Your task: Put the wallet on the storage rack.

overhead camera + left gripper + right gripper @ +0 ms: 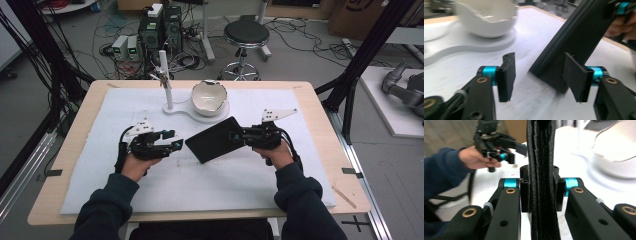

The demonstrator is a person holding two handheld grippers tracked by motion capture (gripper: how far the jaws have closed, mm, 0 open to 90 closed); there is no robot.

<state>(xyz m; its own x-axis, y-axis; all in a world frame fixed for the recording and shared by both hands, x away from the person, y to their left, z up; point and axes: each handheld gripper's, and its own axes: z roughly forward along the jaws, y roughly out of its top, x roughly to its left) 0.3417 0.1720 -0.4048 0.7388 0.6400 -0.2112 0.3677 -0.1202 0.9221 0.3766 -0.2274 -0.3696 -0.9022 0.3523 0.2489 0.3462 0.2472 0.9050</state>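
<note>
The right gripper [239, 135] pinches a flat black case [214, 140] by its edge. In the right gripper view, both pads [525, 195] press hard on the case [541, 170], one on each side. The case is tilted, with one end lifted and the low corner near the white mat [150, 185], maybe touching it; the blur makes that hard to tell.

The left gripper [172, 139] sits just beside the case, on the side away from the right gripper. Its jaws are spread and hold nothing. In the left gripper view, the case [576, 42] stands in front of the open pads [506, 75], not between them.

The white bowl [209, 97] rests on its white stand [172, 108], just behind the case.

So the pick-up looks done: one hand has the case. The left hand has let go. What is left is likely to carry the case and put it somewhere, maybe near the bowl.
</note>
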